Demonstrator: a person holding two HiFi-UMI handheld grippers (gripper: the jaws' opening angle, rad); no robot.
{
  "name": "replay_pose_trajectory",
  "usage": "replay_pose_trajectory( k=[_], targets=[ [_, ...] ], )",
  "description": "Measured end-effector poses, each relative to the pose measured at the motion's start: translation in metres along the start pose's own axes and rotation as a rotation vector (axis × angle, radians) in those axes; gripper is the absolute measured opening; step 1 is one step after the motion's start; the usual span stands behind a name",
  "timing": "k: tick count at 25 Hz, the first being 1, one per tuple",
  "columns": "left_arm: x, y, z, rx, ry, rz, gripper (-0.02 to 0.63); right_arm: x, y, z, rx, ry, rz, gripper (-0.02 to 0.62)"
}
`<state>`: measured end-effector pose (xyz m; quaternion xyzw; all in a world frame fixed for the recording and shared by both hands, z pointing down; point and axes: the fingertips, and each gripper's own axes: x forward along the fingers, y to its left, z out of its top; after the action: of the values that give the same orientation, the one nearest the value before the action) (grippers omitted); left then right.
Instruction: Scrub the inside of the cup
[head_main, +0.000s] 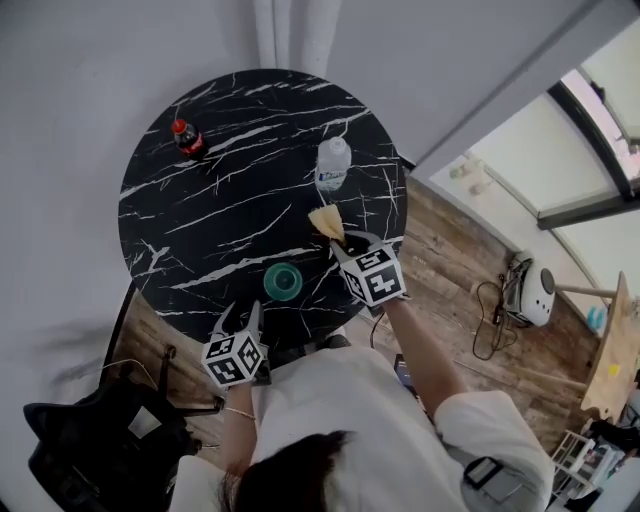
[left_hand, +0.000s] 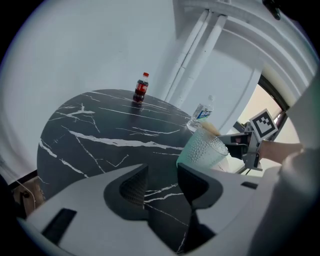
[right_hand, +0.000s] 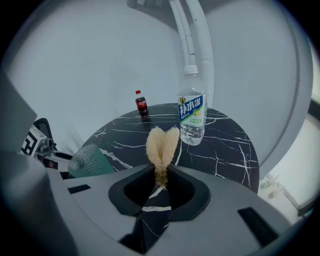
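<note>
Overhead: person at round black marble table (head_main: 230, 200) with gripper in each hand. Right gripper (right_hand: 161, 172) clamped tight on base of folded tan scrubbing pad (right_hand: 161, 145), pad sticking up above jaws. Left gripper (left_hand: 162, 182) at table's near edge, jaws partly apart, gripping nothing. Green dimpled cup (head_main: 283, 281) stands on table between grippers, just beyond left gripper, untouched. Cola bottle (head_main: 187, 139) and water bottle (head_main: 333, 164) at far side.
</note>
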<state>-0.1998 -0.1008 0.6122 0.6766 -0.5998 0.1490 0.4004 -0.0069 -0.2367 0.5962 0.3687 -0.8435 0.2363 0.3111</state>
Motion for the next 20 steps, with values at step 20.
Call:
replay_pose_trajectory(
  k=[20],
  targets=[
    [0.063,-0.079,-0.012,0.447,0.066,-0.189,0.311,-0.068,-0.015,-0.025,0.03,-0.046,0.02,0.08]
  ],
)
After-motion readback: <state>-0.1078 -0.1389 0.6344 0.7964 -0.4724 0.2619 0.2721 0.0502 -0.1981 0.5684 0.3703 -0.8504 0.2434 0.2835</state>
